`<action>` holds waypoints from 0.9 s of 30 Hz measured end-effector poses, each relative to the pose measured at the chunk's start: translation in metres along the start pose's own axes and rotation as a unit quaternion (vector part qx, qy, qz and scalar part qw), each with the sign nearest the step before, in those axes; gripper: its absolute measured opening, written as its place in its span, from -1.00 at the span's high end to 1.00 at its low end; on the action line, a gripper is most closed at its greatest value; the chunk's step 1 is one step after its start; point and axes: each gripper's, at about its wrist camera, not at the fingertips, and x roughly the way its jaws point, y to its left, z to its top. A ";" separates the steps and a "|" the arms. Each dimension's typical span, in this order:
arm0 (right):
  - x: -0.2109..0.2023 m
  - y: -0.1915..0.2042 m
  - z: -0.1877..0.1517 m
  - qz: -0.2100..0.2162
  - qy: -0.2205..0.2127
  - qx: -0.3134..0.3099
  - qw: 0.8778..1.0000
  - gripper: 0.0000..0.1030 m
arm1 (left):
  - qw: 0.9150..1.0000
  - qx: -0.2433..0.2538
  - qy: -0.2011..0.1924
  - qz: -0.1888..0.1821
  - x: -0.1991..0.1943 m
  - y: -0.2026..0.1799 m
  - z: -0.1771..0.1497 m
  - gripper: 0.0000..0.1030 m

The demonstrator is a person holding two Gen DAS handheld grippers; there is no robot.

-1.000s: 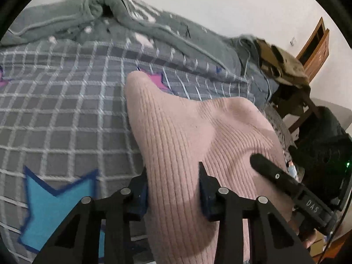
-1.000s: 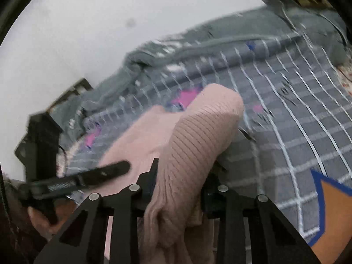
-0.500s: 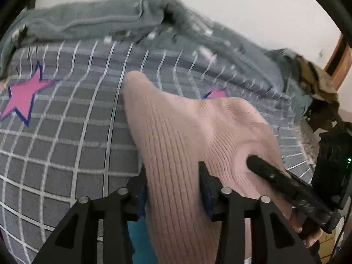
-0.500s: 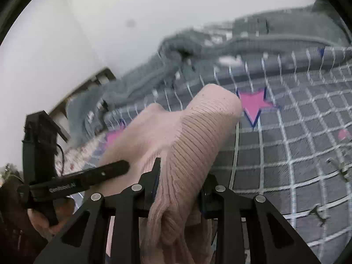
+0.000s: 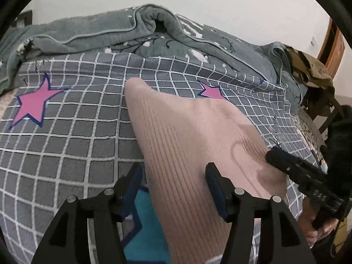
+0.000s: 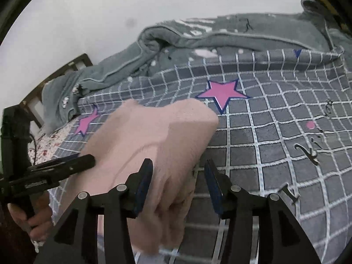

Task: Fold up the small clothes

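Observation:
A pink ribbed knit garment [image 5: 187, 143] lies folded on the grey checked bedspread [image 5: 66, 136]. My left gripper [image 5: 173, 172] straddles its near end; the jaws are opening and the cloth lies loose between the pads. In the right wrist view the same garment [image 6: 158, 136] rests against the left pad of my right gripper [image 6: 178, 167]. Those jaws are opening too, and bare bedspread [image 6: 275, 143] shows in front of the right pad. Each view also catches the other gripper's finger, on the right [image 5: 294, 171] and on the left [image 6: 66, 166], at the garment's edge, with a hand [image 6: 33, 217] on its handle.
A rumpled grey blanket [image 5: 105, 30] is piled along the back of the bed against the white wall. An olive garment [image 5: 308, 70] hangs on a chair beside wooden furniture [image 5: 333, 48] to the right. A wooden bed frame [image 6: 66, 68] shows at the left.
Both grippers swung sideways across the bed with the garment. Their jaws, pinched on the pink fold before, now stand wider, and the cloth has slackened and settled flatter on the bedspread.

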 end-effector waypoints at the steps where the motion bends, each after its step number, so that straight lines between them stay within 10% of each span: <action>1: -0.007 0.005 -0.003 -0.001 -0.007 -0.011 1.000 0.06 | 1.000 0.007 -0.004 0.005 -0.006 -0.002 -0.003 -0.14; 21: -0.035 0.012 -0.055 0.076 0.027 -0.036 0.996 0.06 | 0.989 0.121 0.004 0.085 -0.017 -0.052 -0.063 -0.22; 27: -0.027 0.002 -0.046 0.104 0.025 0.014 0.994 0.78 | 0.995 0.081 -0.018 0.053 -0.036 -0.034 -0.056 0.58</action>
